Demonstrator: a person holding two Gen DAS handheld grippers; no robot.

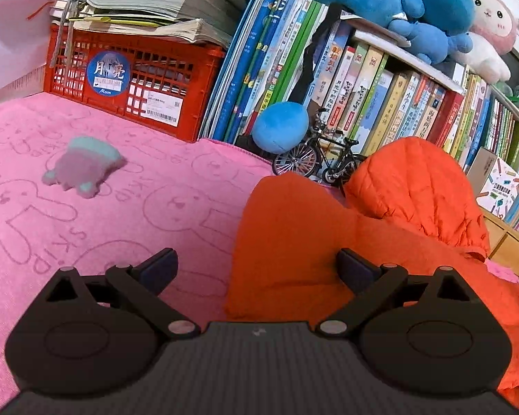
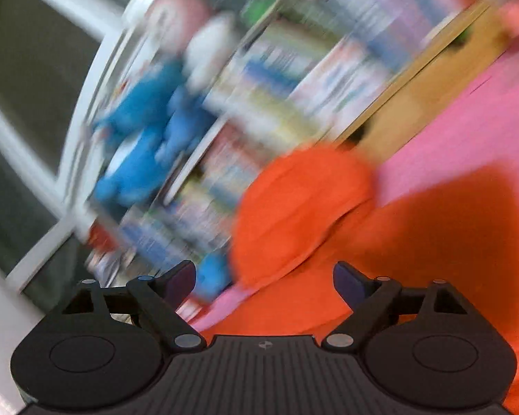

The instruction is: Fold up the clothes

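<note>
An orange padded jacket [image 1: 328, 228] lies on the pink towel [image 1: 86, 207], its hood [image 1: 418, 186] bulging at the back right. My left gripper [image 1: 256, 264] hovers open over the jacket's left edge, nothing between its fingers. The right wrist view is smeared by motion and tilted. There the same orange jacket [image 2: 415, 235] fills the lower right, hood [image 2: 301, 204] in the middle. My right gripper [image 2: 264, 282] stands open just above the jacket, its pads clear of the cloth.
A red crate [image 1: 131, 79] under stacked papers stands at the back left. A bookshelf [image 1: 380, 79] with blue plush toys [image 1: 415, 3] runs along the back. A toy bicycle [image 1: 315, 159] and a blue ball [image 1: 280, 126] stand by it. A small plush [image 1: 83, 166] lies on the towel.
</note>
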